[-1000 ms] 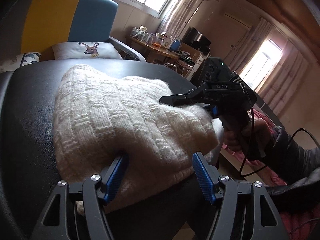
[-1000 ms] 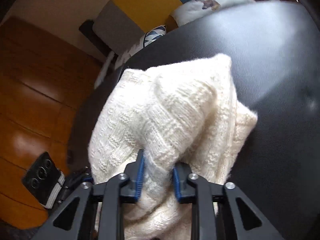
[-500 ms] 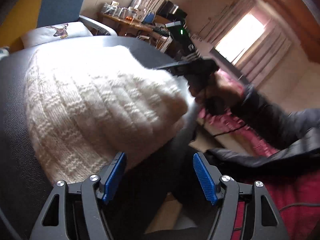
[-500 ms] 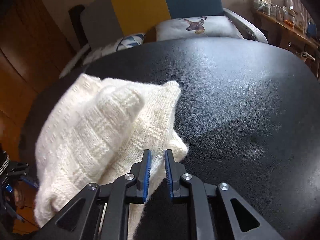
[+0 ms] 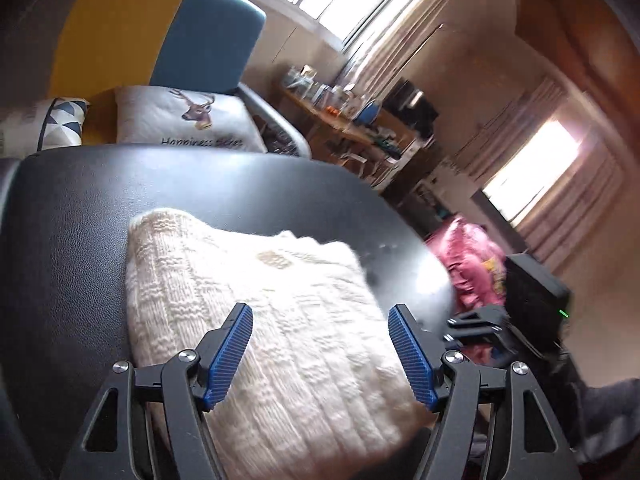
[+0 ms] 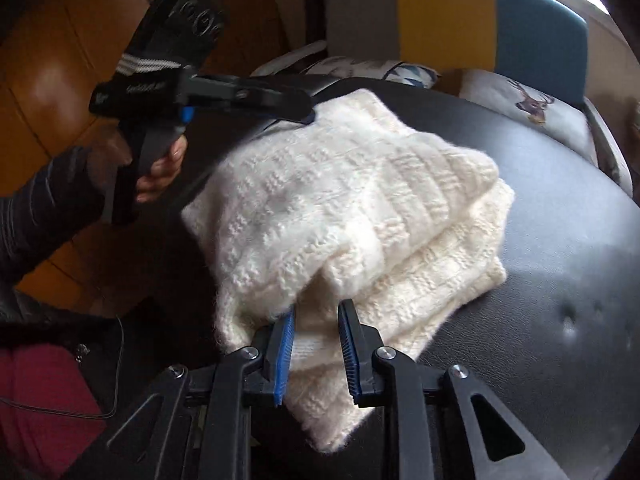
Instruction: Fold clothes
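A cream-white cable-knit sweater [image 6: 352, 216], folded into a thick bundle, lies on the black leather-look table [image 6: 560, 248], toward its near left part as my right camera sees it, one folded layer stacked over another with the lower layer showing along the right edge. My right gripper [image 6: 316, 354] sits low at the near corner of the sweater; its blue-padded fingers [image 6: 285, 354] stand a narrow gap apart and have just been opening, with a fold of knit lying between them, though the pads do not look pressed onto it (the left pad is right against the fuzzy edge). My left gripper [image 5: 322, 354] hangs above the sweater's near end with its blue ribbed fingers [image 5: 228, 354] spread wide and nothing clamped between them; the knit lies below the gap. From the right camera, my left gripper reaches in from the left, its tip over the sweater's far left corner, and my hand [image 6: 160, 168] wraps its handle, a dark sleeve behind it. Beyond the table stands a chair with a grey, yellow and blue back [image 6: 460, 24], and a white cushion printed with a deer head [image 5: 184, 122] rests on it. A pink crumpled cloth [image 5: 472, 268] lies past the table's right edge.
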Demonstrator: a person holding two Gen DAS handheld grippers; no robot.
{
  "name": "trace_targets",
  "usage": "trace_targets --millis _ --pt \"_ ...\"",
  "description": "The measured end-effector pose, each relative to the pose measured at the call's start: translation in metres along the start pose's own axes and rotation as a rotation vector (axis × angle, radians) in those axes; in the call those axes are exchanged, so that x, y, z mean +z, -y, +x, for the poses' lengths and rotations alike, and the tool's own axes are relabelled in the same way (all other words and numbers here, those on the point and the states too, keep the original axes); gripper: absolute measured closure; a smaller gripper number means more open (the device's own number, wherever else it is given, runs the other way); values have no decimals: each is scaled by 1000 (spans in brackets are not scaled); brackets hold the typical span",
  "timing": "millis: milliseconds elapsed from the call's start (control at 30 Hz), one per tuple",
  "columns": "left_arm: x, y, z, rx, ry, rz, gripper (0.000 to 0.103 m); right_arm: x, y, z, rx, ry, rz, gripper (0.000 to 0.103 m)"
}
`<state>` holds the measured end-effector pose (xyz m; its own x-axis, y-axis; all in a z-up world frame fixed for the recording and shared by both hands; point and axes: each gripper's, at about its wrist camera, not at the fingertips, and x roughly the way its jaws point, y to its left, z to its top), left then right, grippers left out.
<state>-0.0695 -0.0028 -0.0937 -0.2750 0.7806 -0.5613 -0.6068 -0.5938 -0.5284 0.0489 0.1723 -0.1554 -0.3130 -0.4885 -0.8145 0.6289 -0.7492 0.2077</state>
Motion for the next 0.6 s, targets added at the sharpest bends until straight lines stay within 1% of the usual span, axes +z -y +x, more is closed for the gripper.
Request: trace_targets --millis 33,100,167,233,267,300,400,467,500,567,600 --pt "0 1 9 15 -16 18 32 -3 -2 1 33 5 -1 80" --pt "0 6 28 41 -46 56 32 -3 8 -2 149 86 72 80" --pt "3 13 53 43 -85 85 32 -11 31 -3 336 161 216 80" --pt "1 20 74 40 -126 98 32 -32 50 11 322 102 295 80" --pt "-2 24 82 43 -138 108 32 -46 54 14 321 85 309 88" --pt "-6 29 89 46 -150 118 32 -60 59 18 319 69 324 93" --pt "-13 43 105 25 -177 129 31 -83 64 5 328 130 363 94" --pt "-16 54 113 27 -173 155 29 -93 65 -1 330 189 383 94" --pt "-16 56 113 28 -165 154 28 -96 66 -4 334 197 401 94" --pt "-16 60 114 29 -148 151 28 -100 70 -14 338 210 453 91" --pt "-14 61 109 7 -129 129 28 -101 73 -21 338 215 485 88"
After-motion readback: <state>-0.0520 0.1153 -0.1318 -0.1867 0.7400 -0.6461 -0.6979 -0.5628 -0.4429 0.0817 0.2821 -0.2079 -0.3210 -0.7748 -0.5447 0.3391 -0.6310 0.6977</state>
